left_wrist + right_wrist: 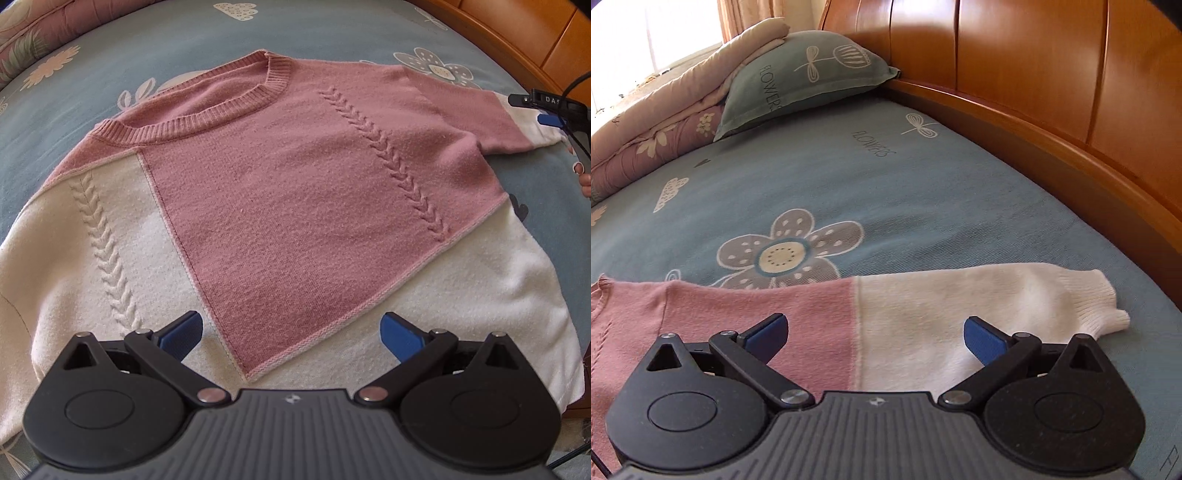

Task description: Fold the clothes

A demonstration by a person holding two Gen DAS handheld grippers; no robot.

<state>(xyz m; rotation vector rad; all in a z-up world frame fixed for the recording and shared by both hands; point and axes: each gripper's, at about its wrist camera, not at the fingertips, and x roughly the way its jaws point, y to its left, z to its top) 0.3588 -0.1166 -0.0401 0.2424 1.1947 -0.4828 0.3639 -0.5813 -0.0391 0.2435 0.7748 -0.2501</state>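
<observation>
Both jaws stand wide apart and hold nothing. Your left gripper [291, 334] hovers over the lower front of the pink and cream knit sweater [295, 206], its blue fingertips [183, 332] spread either side of the point where the pink panel narrows into the cream hem. Your right gripper [875, 334] hangs over the sweater's outstretched sleeve [923, 325], one tip above the pink part and the other above the cream part; neither tip can be seen touching the knit.

You have the sweater lying flat and face up on the blue bed sheet [110, 66], which is printed with flowers and clouds. Its ribbed round collar [207, 110] points away from the left camera, and a raised braid pattern runs down each side of the front. That sleeve lies straight out to the side, and its ribbed cream cuff [1108, 299] rests on the sheet near the wooden bed frame [1052, 147].

In the left wrist view your right gripper shows at the far right edge, by the sleeve's cream end. In the right wrist view a blue pillow [801, 77] marked FLOWERS leans on a folded floral quilt [657, 122] at the top of the bed.
</observation>
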